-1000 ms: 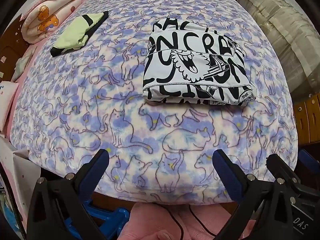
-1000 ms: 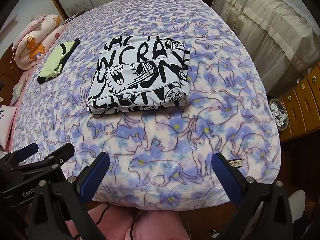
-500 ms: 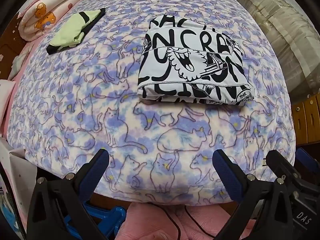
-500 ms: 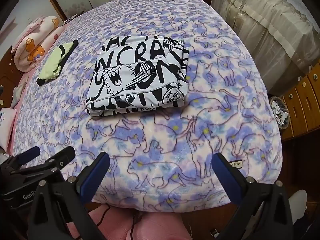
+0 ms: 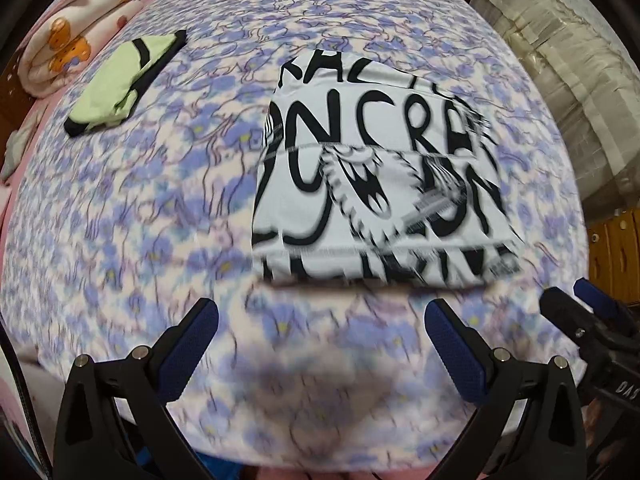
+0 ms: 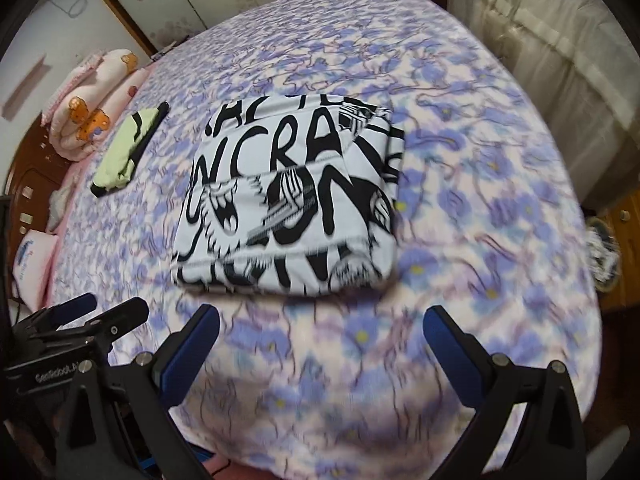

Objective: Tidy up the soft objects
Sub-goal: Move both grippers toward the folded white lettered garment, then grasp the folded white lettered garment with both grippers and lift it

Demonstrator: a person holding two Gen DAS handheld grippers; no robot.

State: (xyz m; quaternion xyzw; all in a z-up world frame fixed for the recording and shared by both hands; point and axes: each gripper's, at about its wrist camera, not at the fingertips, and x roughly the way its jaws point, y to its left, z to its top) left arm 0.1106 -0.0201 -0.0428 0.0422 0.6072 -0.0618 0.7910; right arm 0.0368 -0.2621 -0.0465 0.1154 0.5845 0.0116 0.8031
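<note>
Both grippers, left gripper (image 5: 320, 344) and right gripper (image 6: 322, 344), fingers spread and empty; folded printed shirt (image 5: 372, 200) lies just ahead, long edge crosswise, equally near both.

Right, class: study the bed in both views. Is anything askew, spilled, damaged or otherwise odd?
Nothing stands out. The black-and-white printed garment lies folded flat on the cat-print blanket, and the green-and-black garment lies folded further back. Both grippers are open, short of the fabric. Motion blur hides fine detail.

two folded garments (image 5: 376, 196) (image 5: 124, 84), one rolled blanket (image 5: 68, 56)
</note>
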